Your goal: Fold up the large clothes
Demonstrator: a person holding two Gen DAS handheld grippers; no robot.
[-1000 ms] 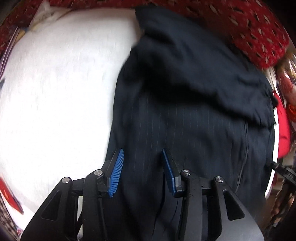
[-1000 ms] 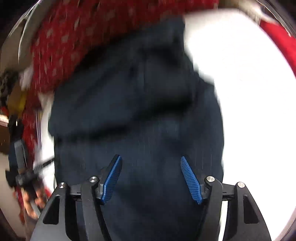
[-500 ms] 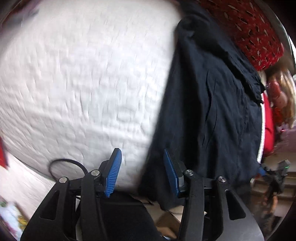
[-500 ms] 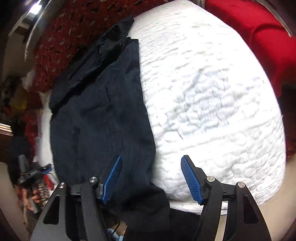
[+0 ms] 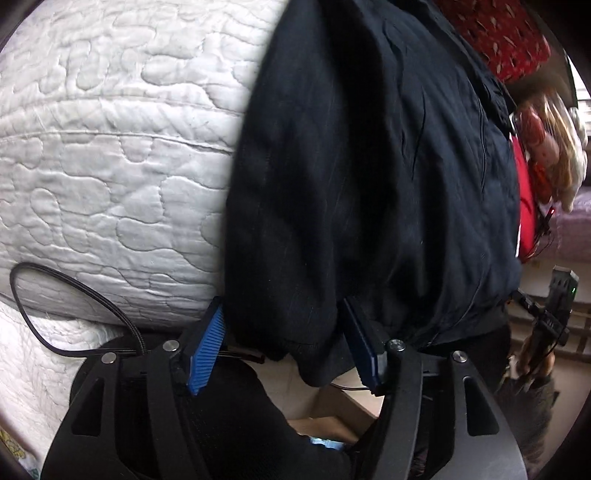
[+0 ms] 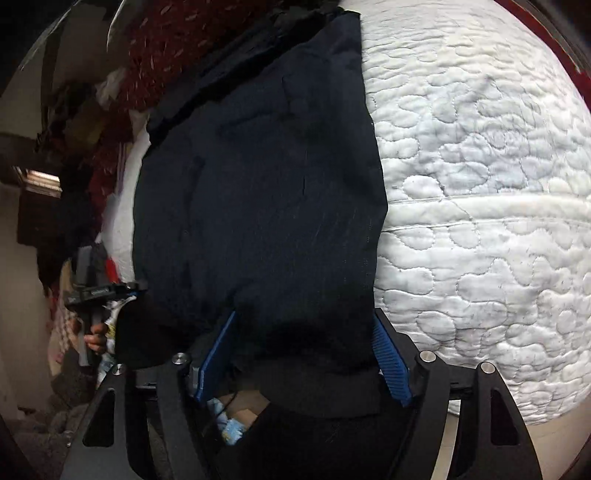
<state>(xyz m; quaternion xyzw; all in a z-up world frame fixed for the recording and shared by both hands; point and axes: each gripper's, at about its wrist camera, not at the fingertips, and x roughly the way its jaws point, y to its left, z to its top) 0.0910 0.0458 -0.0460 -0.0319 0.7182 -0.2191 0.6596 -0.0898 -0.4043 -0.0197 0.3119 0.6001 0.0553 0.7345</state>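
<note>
garment: dark pinstriped garment [image 5: 369, 177] lies lengthwise on the mattress [image 5: 110, 155], near hem hanging over the mattress's front edge.
left gripper [image 5: 284, 343]: fingers apart, straddling the hanging hem at the left corner; cloth sits between the blue pads, not pinched.
right gripper [image 6: 303, 350]: fingers apart, hem draped between them at the right corner; no clamp visible.
why: both grippers sit at the hem corners below the mattress edge, likely lined up to pinch and carry the hem up over the body for a fold.
far end: bunched against the red patterned fabric [image 5: 495, 33] beyond the mattress; probably needs smoothing.
surface: white quilted mattress, soft, bare beside the garment.
cable: black loop [image 5: 66, 306] against the mattress's front edge, left of the garment.
room: cluttered; cardboard box [image 5: 332, 413] below the mattress edge.
</note>
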